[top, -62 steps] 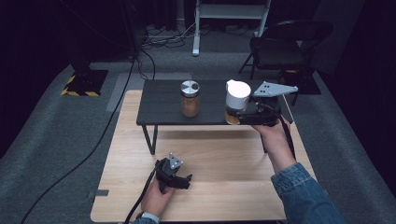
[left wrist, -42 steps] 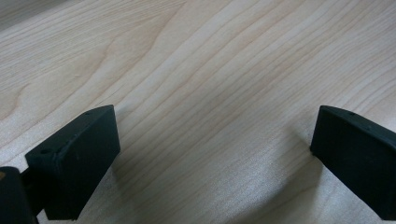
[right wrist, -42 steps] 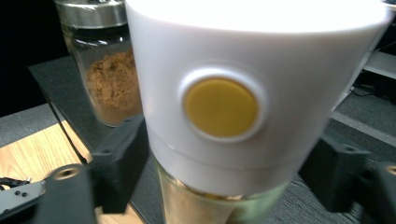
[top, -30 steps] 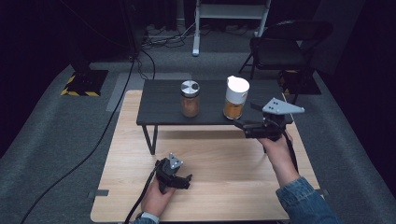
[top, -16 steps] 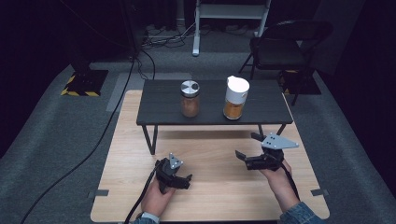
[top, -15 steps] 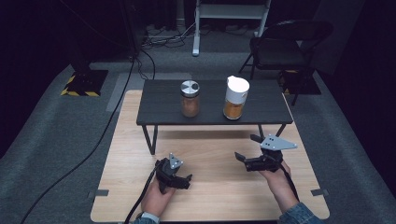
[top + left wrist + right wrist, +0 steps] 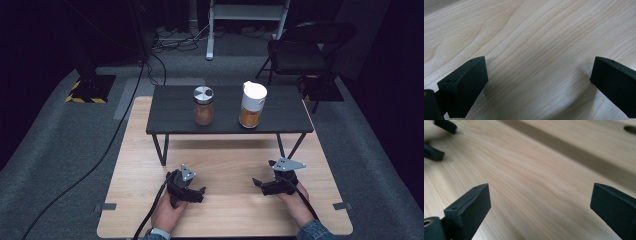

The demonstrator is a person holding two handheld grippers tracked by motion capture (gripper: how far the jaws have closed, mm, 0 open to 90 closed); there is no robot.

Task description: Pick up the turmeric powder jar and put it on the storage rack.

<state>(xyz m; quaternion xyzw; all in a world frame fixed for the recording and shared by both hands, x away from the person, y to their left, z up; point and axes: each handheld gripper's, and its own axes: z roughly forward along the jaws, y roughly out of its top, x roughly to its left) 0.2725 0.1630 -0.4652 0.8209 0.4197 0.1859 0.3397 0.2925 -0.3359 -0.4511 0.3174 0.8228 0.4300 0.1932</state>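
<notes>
high view | right gripper [image 7: 263, 184] jaws just spread, empty, lowered to table [image 7: 230, 220] | white-capped jar [image 7: 252, 105] left on shelf [image 7: 280, 117] | placement looks done

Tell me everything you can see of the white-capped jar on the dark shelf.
The white-capped jar stands upright on the right half of the dark shelf, right of the silver-lidded jar. Its tall white cap tops a clear body filled with orange-brown contents. Nothing touches it apart from the shelf.
</notes>
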